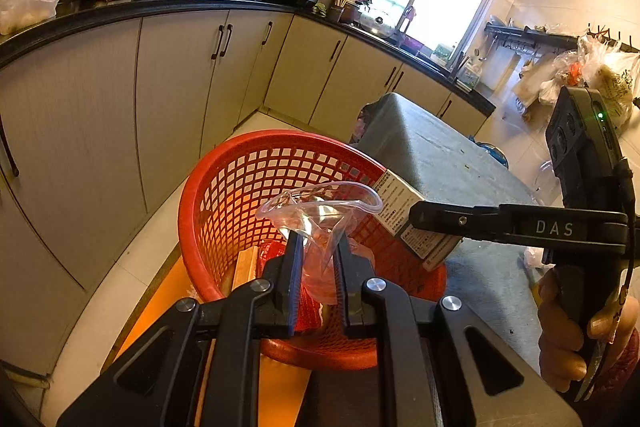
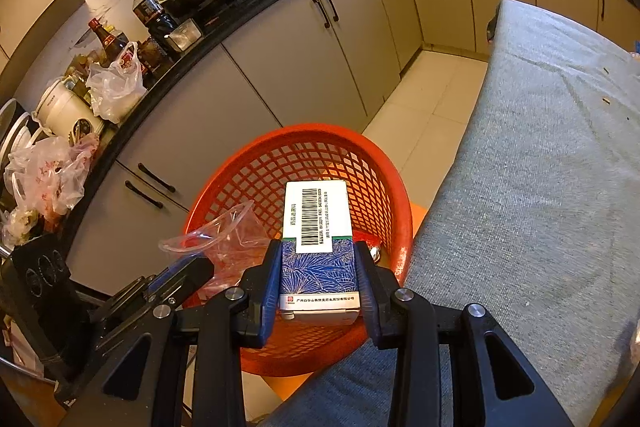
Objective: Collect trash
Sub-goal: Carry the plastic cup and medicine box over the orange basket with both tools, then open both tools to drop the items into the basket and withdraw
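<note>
Clear plastic bag (image 1: 320, 211) and barcoded blue-white box (image 2: 318, 247) above red mesh basket (image 2: 256, 163).

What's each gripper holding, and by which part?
Left gripper: clear plastic bag, pinched low. Right gripper: box, clamped across its sides at the near end.

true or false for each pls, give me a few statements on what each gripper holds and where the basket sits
1. The left gripper is shut on a clear plastic bag. True.
2. The right gripper holds a glass bottle. False: it is shut on a small carton with a barcode.
3. Both held things hang over the red basket. True.
4. The red basket stands on the kitchen counter. False: it sits low, beside the grey-covered table, in front of the cabinets.
5. The basket is empty. False: some items already lie in its bottom.
</note>
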Action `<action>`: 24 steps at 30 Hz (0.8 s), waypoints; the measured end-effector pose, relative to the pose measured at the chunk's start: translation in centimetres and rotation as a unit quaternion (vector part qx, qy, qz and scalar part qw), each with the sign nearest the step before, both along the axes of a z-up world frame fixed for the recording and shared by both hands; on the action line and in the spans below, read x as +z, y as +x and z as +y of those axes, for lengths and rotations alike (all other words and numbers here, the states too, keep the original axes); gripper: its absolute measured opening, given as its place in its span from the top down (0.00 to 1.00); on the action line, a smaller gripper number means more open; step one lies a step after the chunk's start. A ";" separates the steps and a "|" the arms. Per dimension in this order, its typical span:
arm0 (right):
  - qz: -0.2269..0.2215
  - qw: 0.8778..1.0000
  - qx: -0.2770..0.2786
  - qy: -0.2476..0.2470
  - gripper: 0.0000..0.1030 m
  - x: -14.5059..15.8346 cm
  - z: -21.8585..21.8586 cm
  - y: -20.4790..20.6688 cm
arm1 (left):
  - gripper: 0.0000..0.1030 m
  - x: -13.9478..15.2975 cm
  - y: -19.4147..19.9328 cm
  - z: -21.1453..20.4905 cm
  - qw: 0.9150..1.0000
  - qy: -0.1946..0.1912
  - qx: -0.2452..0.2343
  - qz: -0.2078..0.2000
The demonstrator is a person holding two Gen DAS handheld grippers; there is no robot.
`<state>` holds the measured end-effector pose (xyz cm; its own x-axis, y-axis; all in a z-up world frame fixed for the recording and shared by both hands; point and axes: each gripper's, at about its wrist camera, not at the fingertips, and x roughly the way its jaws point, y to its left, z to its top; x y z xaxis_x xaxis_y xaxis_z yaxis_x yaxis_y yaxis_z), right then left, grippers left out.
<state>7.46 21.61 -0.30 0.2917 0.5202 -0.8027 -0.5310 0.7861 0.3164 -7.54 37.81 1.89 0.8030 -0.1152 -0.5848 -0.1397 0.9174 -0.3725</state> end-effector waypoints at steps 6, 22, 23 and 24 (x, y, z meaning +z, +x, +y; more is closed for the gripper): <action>0.002 1.000 0.000 -0.001 0.62 0.0 0.0 0.0 | 0.86 0.0 0.1 0.0 1.000 -0.001 0.000 0.000; -0.004 1.000 -0.002 0.012 0.59 1.0 -1.1 -0.8 | 0.67 0.3 -0.4 -0.1 1.000 -0.001 0.008 -0.004; -0.007 1.000 -0.002 0.013 0.59 1.2 -1.4 -1.0 | 0.66 0.5 -0.5 -0.3 1.000 0.001 0.010 -0.007; -0.014 1.000 -0.002 0.012 0.58 1.3 -1.8 -1.3 | 0.65 0.6 -0.7 -0.5 1.000 0.005 0.012 -0.010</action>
